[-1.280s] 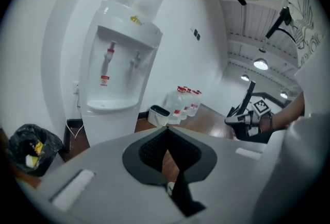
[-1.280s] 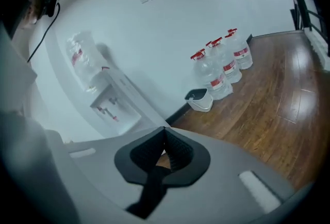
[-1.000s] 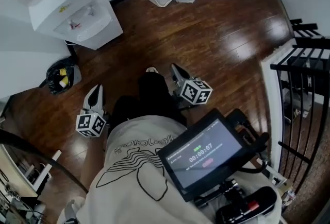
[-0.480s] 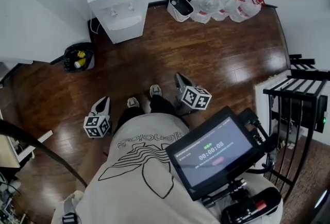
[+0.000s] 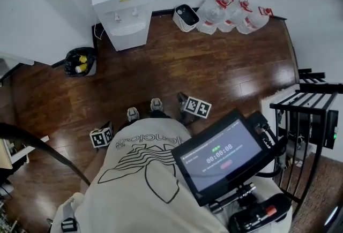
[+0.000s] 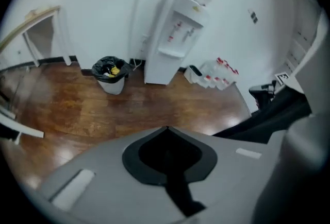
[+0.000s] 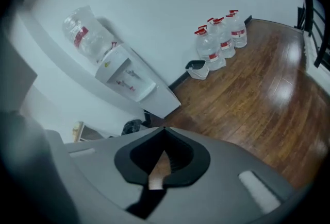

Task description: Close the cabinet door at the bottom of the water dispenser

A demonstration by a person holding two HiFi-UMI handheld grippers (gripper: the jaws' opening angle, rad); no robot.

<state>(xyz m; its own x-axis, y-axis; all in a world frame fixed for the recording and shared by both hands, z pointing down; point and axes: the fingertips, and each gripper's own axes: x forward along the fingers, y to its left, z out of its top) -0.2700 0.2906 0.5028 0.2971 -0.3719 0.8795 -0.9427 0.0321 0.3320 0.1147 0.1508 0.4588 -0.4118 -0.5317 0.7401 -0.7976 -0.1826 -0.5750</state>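
Water dispenser (image 5: 123, 9): white, stood against the wall at the far edge of the wooden floor (image 5: 214, 71), well apart from both grippers. Whether its cabinet door stood open could not be told.
Left gripper (image 5: 106, 129): jaws were closed together, nothing between.
Right gripper (image 5: 182, 99): jaw tips met, empty.
Water bottles (image 5: 230, 12): stood along the same edge.

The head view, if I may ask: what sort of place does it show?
Probably a corner of a home or small office: a glossy wooden floor, a white water dispenser against the wall, and spare water jugs along that wall.
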